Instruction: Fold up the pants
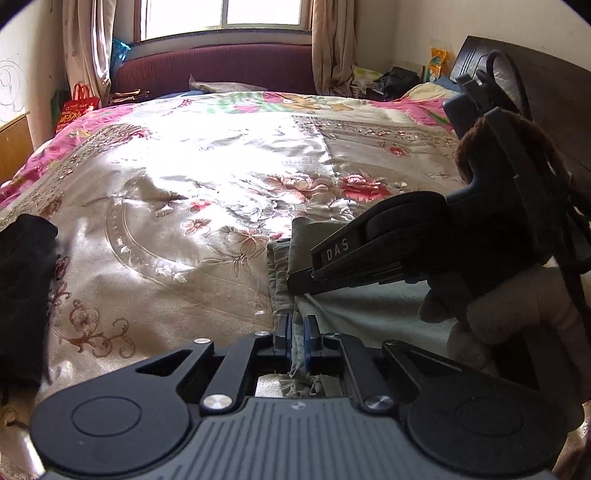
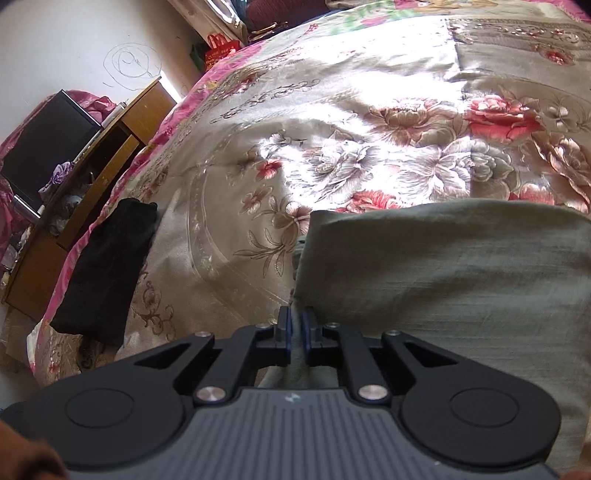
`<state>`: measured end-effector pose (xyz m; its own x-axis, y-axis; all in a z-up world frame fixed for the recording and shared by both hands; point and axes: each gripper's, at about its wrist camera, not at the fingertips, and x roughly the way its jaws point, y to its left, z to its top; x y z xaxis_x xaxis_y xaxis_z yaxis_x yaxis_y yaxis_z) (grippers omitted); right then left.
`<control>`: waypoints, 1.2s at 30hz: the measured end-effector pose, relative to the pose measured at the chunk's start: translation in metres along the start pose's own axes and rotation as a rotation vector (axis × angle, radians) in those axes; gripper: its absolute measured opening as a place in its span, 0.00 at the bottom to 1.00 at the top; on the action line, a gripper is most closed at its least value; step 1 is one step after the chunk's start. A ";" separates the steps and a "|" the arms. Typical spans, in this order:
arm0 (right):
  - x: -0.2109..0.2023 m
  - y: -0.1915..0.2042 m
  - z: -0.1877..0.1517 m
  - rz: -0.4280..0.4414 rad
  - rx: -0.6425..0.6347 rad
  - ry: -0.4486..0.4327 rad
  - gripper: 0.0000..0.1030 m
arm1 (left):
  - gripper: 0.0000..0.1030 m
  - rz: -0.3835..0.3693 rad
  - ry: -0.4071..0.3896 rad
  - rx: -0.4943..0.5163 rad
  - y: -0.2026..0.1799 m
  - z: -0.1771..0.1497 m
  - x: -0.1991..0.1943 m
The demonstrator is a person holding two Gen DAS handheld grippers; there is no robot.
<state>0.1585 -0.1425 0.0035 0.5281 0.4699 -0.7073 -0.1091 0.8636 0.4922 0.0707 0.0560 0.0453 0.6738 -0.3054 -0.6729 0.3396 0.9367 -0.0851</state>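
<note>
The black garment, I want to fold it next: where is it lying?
The black garment lies on the floral bedspread near the bed's left edge, left of the grey-green pants, apart from them; the left wrist view shows it at far left.

Both wrist views low, close over bedspread [image 1: 207, 177]; left faces window [image 1: 225, 14]; shared: bedspread.

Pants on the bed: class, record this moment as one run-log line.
left hand-held gripper: shut on pants edge | right hand-held gripper: shut on pants | pants: grey-green, on floral bedspread | black garment: aside
</note>
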 end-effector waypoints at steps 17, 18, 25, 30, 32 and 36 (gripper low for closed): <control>-0.112 -0.050 -0.074 -0.106 0.007 -0.171 0.17 | 0.38 0.164 0.090 0.149 -0.040 -0.011 0.014; -0.113 -0.053 -0.080 -0.111 0.022 -0.171 0.17 | 0.38 0.164 0.084 0.151 -0.044 -0.013 0.011; -0.125 -0.052 -0.114 -0.161 0.027 -0.193 0.17 | 0.42 0.163 0.098 0.136 -0.067 -0.040 -0.002; -0.135 -0.050 -0.122 -0.144 0.047 -0.198 0.20 | 0.42 0.161 0.086 0.135 -0.068 -0.047 -0.012; -0.138 -0.049 -0.123 -0.145 0.053 -0.204 0.21 | 0.42 0.158 0.066 0.128 -0.066 -0.044 -0.017; -0.145 -0.047 -0.121 -0.148 0.054 -0.220 0.23 | 0.42 0.154 0.040 0.127 -0.064 -0.038 -0.024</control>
<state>-0.0150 -0.2293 0.0210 0.7062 0.2834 -0.6488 0.0246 0.9061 0.4224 0.0080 0.0098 0.0385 0.6987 -0.1505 -0.6995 0.3162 0.9419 0.1133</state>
